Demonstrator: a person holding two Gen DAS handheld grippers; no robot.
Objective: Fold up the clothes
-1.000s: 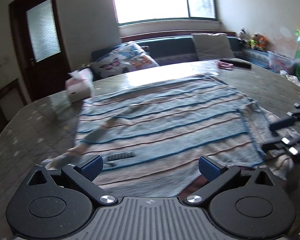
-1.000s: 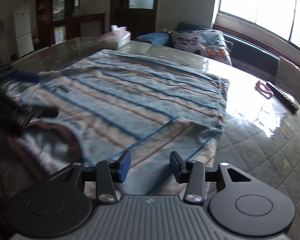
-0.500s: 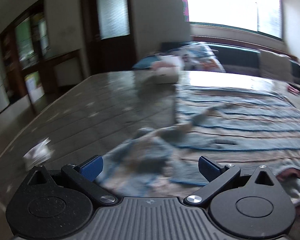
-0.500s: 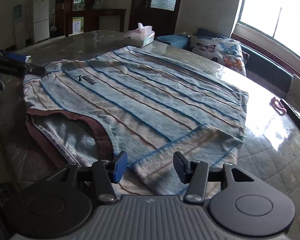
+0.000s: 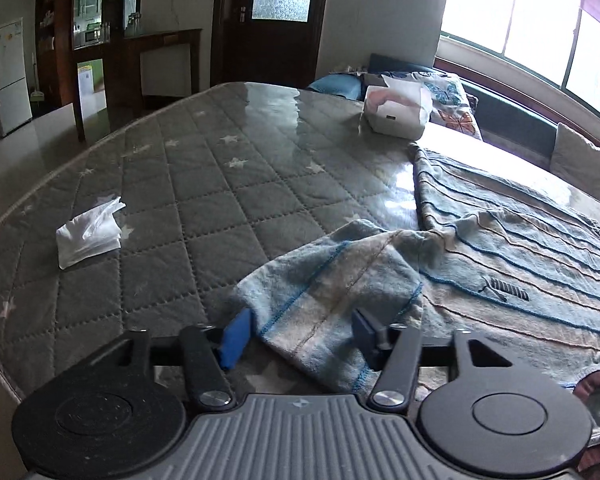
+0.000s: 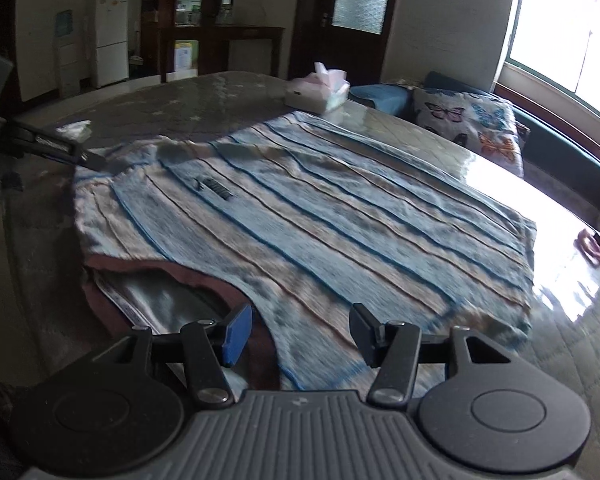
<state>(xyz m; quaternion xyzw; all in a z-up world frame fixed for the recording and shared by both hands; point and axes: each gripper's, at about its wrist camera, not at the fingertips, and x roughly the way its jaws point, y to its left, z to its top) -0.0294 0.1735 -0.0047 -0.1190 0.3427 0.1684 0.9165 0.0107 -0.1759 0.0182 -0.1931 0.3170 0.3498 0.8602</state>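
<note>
Now your striped shirt (image 6: 324,216) lies spread flat on the quilted table cover (image 5: 204,200), collar end toward you, hem toward the window side. Since half a second ago your left gripper (image 5: 300,334) has closed in on the sleeve (image 5: 332,284): that sleeve was a blurred heap out ahead of the fingers, now it sits sharp and bunched up right between them, its cuff end reaching down past the blue pad (image 5: 236,336). The left jaws are spread wide either side of the cloth, not pinching it; whether the pads touch the fabric you can't tell. Your right gripper (image 6: 300,334) has shifted too: earlier it sat over the folded right sleeve edge, now it hangs at the neckline, with the dark red collar band (image 6: 188,276) just left of the fingers and the shirt's shoulder between them. Its jaws are also wide apart, holding nothing; that view is motion-blurred. From the right wrist view your left gripper (image 6: 94,162) shows as a dark bar at the shirt's far left corner. The logo (image 5: 504,290) sits on the chest right of the sleeve. Further out, a crumpled white tissue (image 5: 90,232) lies well left of the shirt, a tissue box (image 5: 396,114) stands beyond the hem corner, and a butterfly cushion (image 6: 468,124) rests past the table edge.
</note>
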